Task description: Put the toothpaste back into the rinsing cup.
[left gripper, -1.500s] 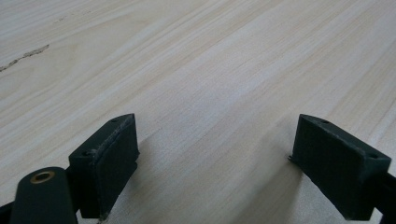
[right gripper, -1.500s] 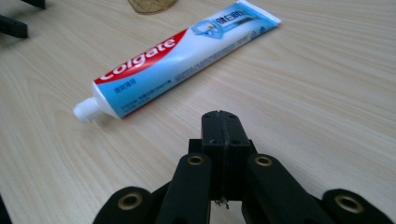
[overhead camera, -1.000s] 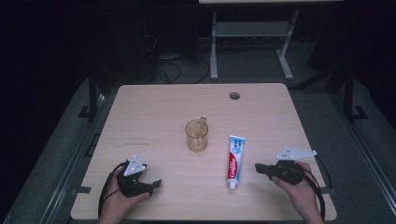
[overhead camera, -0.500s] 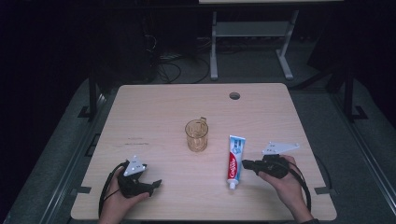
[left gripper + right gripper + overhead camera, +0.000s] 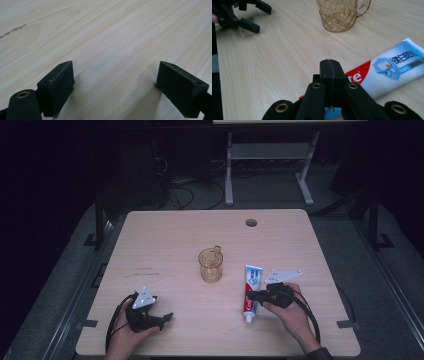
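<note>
Toothpaste tube [image 5: 250, 290] is laid flat right of the glass mug [image 5: 210, 264], w/ right gripper [image 5: 251, 295] pressed shut over it, nothing held. Prob light, squishy, slick; best pinched mid-body. Left gripper [image 5: 165, 318] kept wide.

The table [image 5: 165, 240] is pale wood with a fine straight grain, and bears a faint dark scuff [image 5: 12, 30] left of the mug; the mug [image 5: 210, 265] is clear amber glass cut in a diamond lattice; the toothpaste tube [image 5: 251, 287], right of the mug, is red at its cap end with white lettering, then white and sky blue with a blue shield and dark characters; its cap is white; the right gripper [image 5: 329, 66] over the tube is matt black with brass-coloured rivets; the left gripper [image 5: 162, 317] is black too, under a grey plate.
</note>
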Available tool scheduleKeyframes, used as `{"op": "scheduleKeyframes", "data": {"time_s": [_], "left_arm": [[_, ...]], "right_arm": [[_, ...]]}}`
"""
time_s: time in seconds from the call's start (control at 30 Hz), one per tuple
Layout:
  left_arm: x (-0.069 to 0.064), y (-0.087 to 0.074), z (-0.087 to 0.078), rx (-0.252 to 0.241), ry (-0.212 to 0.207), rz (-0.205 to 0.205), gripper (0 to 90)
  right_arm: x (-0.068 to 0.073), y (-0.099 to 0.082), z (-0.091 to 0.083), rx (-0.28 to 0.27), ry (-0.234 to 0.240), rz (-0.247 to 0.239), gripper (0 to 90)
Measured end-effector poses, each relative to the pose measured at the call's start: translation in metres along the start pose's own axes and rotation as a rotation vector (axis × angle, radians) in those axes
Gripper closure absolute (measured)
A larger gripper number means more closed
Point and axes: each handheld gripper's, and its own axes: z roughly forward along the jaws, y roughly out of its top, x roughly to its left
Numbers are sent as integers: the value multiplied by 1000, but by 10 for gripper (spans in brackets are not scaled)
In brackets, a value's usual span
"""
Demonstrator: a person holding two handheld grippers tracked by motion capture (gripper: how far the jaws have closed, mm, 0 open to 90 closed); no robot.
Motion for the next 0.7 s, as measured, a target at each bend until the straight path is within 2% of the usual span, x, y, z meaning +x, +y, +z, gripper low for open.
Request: {"op": "scheduleKeyframes", "data": {"time_s": [0.43,0.7], "left_arm": [[0,0,0,-2,0,0,134],[0,0,0,-1,1,0,134]], "right_arm": [[6,2,24,50,19,-22,900],[9,0,32,83,19,-36,900]]}}
